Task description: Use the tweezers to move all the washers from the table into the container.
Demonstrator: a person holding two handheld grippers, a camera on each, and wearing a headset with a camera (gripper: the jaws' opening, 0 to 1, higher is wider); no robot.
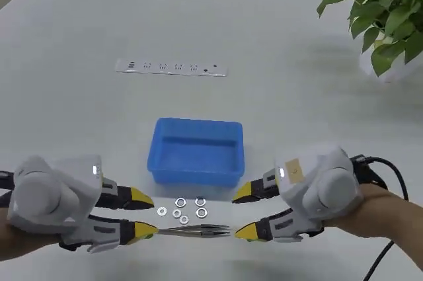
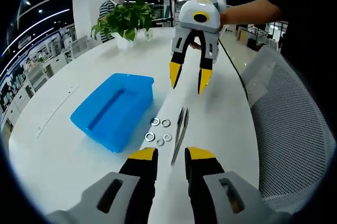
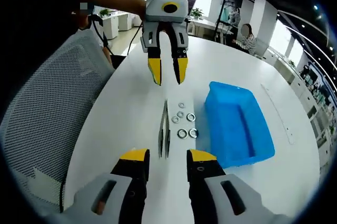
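A white desk (image 1: pixel 79 116) is stretching away from the person, who is holding a grey, yellow-tipped tool in each hand. The left tool (image 1: pixel 144 213) and the right tool (image 1: pixel 242 212) are pointing inward at each other from opposite sides, low over the desk. Each is standing with its jaws spread apart and is gripping nothing.

A pair of slim metal tweezers (image 1: pixel 195 230) is lying flat on the desk between the two tools, at the edge nearest the person, its ends close to each tool's nearer jaw tip. Just beyond it, several small silver metal washers (image 1: pixel 201 213) are sitting in a loose cluster on the desk. Just past the washers, a blue rectangular plastic container (image 1: pixel 195 174) is standing open-topped, with its floor looking bare.

Farther back, a white power strip (image 1: pixel 170 67) is lying flat in the desk surface. A leafy green plant in a white pot (image 1: pixel 383 3) is standing at the far right.
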